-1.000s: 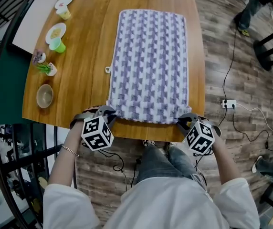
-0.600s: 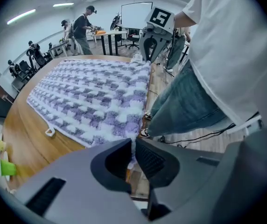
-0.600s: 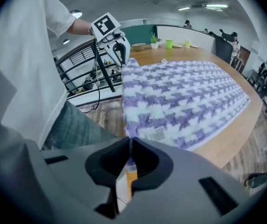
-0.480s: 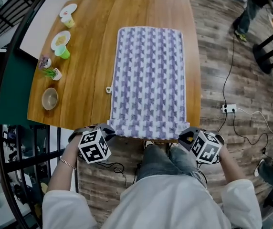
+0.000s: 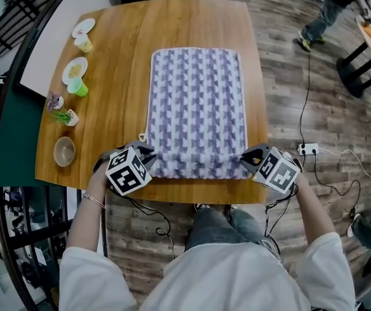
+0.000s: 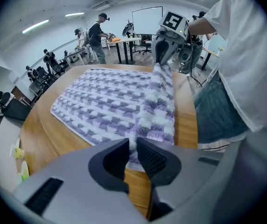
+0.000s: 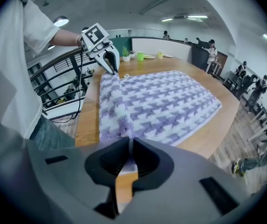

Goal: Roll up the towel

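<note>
Head view, from above: purple-and-white towel [image 5: 197, 102] spread lengthwise on the wooden counter [image 5: 124, 50], far end flat, near end gathered into a thick band across the lower part of the frame. Left gripper [image 5: 145, 155] at the band's left corner, right gripper [image 5: 246, 161] at its right corner, marker cubes facing up, jaws themselves largely masked by those cubes. Along the counter's left edge, well apart from the towel: two white plates, a green cup [image 5: 77, 87], a small potted plant [image 5: 63, 115] and a bowl [image 5: 63, 151]. Power strip [image 5: 307, 149] on the plank floor at right.

Left gripper view: what the head view masks — both jaws pinched together on the towel's corner, a tuft of pile squeezed in the narrow slit between the pads. Near edge raised as a soft ridge running away toward the right gripper at upper centre, the cloth beyond lying flat at left. Bystanders at desks in the background, absent from the head view's counter area.

Right gripper view: the mirror case — jaws closed on the opposite corner, fabric caught between the pads, the same ridge leading up-left to the left gripper. Green cup and potted plant visible just past that gripper, near the counter's far rim; railing and cables below at left.
</note>
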The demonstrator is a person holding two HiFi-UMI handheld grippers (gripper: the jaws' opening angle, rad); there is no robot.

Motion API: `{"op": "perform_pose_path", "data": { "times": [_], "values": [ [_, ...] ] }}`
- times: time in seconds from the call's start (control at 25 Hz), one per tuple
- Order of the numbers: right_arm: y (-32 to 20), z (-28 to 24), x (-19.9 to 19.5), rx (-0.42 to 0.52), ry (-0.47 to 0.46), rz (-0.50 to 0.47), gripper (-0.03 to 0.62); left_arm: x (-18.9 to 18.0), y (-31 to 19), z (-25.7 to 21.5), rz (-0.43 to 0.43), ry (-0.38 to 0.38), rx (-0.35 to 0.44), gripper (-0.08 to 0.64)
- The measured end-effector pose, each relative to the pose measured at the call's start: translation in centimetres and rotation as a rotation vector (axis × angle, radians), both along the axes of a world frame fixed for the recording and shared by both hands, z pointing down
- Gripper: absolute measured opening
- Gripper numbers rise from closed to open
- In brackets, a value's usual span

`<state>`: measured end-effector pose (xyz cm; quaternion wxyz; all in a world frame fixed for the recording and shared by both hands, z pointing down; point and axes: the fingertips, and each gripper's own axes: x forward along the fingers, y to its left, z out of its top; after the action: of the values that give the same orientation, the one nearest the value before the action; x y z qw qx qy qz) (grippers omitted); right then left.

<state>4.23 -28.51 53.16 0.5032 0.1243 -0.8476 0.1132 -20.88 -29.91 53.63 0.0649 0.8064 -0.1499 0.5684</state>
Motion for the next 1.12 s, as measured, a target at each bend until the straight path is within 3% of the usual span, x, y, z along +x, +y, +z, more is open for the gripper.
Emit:
{"op": "perform_pose_path", "data": {
  "times": [0.2,0.36,0.48,0.6,0.8,1.04,1.12],
  "values": [
    [-2.7,0.9,0.7,0.052,-0.045,0.123,0.098,-0.1,-2.2,0.6,-0.076,0.054,0.035,0.132],
    [-2.2,-0.8,1.5,0.105,-0.077,0.162,0.130,-1.0,-1.5,-1.9,-0.114,0.099,0.093,0.170],
    [-0.6,-2.5,1.6,0.146,-0.071,0.127,0.143,-0.7,0.2,-4.2,-0.074,0.102,0.146,0.179],
    [1.5,-3.1,1.3,0.144,-0.048,0.075,0.153,0.5,3.0,-4.3,-0.020,0.101,0.112,0.178],
    [5.7,0.2,-0.3,0.071,0.007,-0.058,0.147,2.0,6.8,0.3,0.075,0.027,0.031,0.178],
    [5.6,4.5,-0.6,0.113,0.092,-0.098,0.142,1.7,6.1,3.9,0.107,-0.055,0.088,0.176],
    [5.0,5.0,-0.6,0.134,0.114,-0.103,0.091,1.7,5.3,4.4,0.105,-0.071,0.108,0.138]
  ]
}}
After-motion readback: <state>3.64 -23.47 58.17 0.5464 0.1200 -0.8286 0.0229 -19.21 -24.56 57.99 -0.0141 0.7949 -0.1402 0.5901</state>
